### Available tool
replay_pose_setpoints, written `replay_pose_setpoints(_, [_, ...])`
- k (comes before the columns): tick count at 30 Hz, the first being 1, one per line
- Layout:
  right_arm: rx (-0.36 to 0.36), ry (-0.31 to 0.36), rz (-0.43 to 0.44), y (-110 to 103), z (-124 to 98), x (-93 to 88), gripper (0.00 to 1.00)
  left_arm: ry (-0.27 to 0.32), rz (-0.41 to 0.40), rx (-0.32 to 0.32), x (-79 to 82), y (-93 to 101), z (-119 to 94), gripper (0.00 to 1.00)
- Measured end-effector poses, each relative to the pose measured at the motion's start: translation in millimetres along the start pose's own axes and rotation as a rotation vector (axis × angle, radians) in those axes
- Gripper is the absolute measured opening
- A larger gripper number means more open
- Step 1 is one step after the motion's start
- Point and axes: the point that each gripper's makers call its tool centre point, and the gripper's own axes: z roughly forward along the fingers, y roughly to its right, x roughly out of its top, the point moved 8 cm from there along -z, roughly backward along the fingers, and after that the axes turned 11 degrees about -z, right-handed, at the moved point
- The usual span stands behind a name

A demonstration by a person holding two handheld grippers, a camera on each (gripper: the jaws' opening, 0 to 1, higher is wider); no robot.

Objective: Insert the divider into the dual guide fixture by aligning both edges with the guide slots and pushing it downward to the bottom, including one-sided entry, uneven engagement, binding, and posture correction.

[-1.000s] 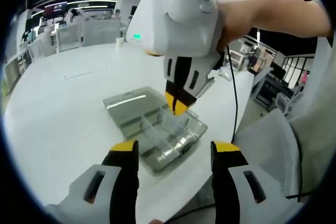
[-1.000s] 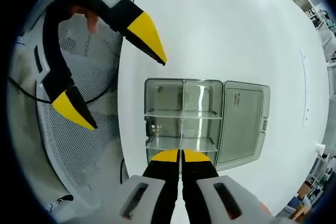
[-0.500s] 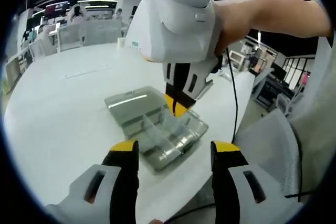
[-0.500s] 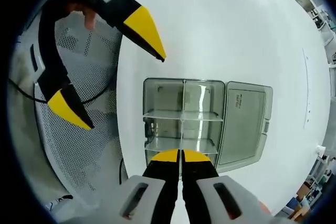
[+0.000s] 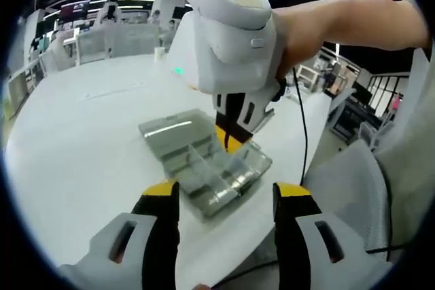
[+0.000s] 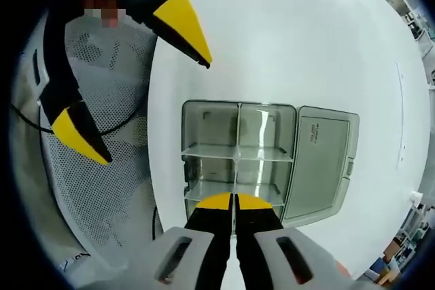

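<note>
A clear plastic box [image 6: 211,168] lies on the white table [image 6: 285,39] near its edge, its lid [image 6: 319,161] folded open beside it. Two cross dividers stand inside. A thin clear divider [image 6: 237,137] runs lengthwise down the middle of the box, and my right gripper [image 6: 234,199] is shut on its near end from above. In the left gripper view the right gripper [image 5: 228,138] stands upright over the box [image 5: 204,164], held by a person's hand. My left gripper [image 5: 227,192] hangs open short of the box with nothing between its jaws, and it is the left gripper [image 6: 129,79] seen beside the table edge.
A white mesh chair [image 6: 102,188] sits against the table edge by the box, with a black cable [image 5: 303,134] running down past it. More tables and chairs [image 5: 102,39] stand far behind. The table top beyond the lid is bare.
The right gripper has leaned slightly further over the box, still shut on the divider. The left gripper stays open in the same place.
</note>
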Motion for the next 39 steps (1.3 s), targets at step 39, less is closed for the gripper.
replay_pose_setpoints(39, [-0.003, 0.006, -0.018, 4, 24, 3.7, 0.0, -0.019, -0.008, 0.016, -3.3, -8.5, -4, 0.54])
